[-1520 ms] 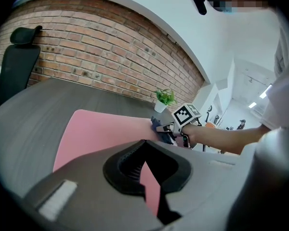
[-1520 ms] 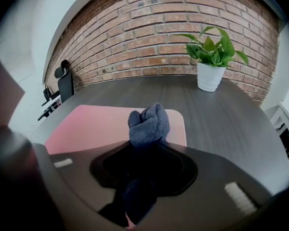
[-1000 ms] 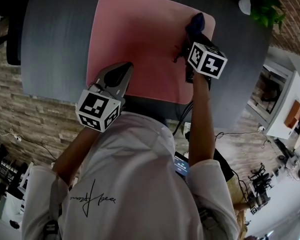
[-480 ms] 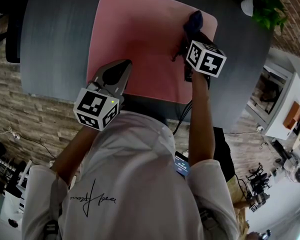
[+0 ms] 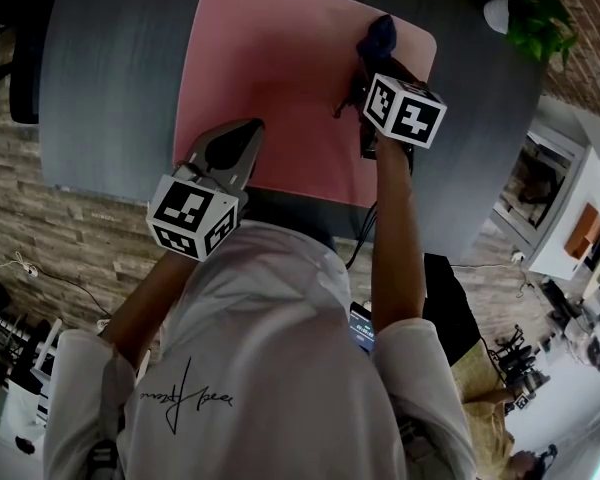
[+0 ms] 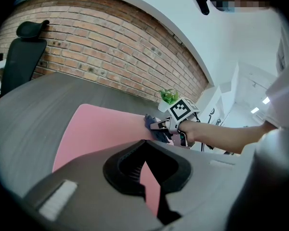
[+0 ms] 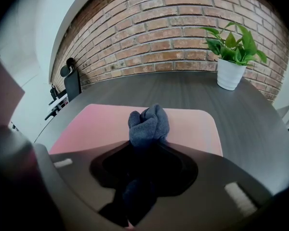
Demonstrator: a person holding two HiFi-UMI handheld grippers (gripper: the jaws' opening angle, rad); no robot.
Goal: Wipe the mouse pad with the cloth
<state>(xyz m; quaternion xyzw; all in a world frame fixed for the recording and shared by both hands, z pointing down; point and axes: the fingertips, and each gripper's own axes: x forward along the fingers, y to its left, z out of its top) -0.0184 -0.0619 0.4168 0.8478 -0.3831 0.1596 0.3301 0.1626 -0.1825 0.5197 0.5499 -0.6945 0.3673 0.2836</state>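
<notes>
Right gripper, head view: the jaws are clamped on the cloth, a dark blue bunched wad placed at the far right corner of the pink mouse pad. Bunching gives the jaws a thick fold to bite and leaves a rounded face for rubbing. The left gripper lies at the near left edge of the mouse pad with its jaws pressed together and nothing between them. This placement is judged to brace the pad against sliding on the dark table. Contact with the pad cannot be confirmed from this view.

Left gripper view: the jaw tips meet, and a sliver of pink pad shows through the gap behind them. This places the tool low over the near edge of the mouse pad. Across the pad, the right gripper holds the cloth at the pad's far corner.

Right gripper view: the cloth fills the jaw cavity and bulges past the tips over the far edge of the mouse pad. A potted plant stands well beyond that edge, clear of the wiping area. The bare pink surface suggests most of the pad remains to be covered.
</notes>
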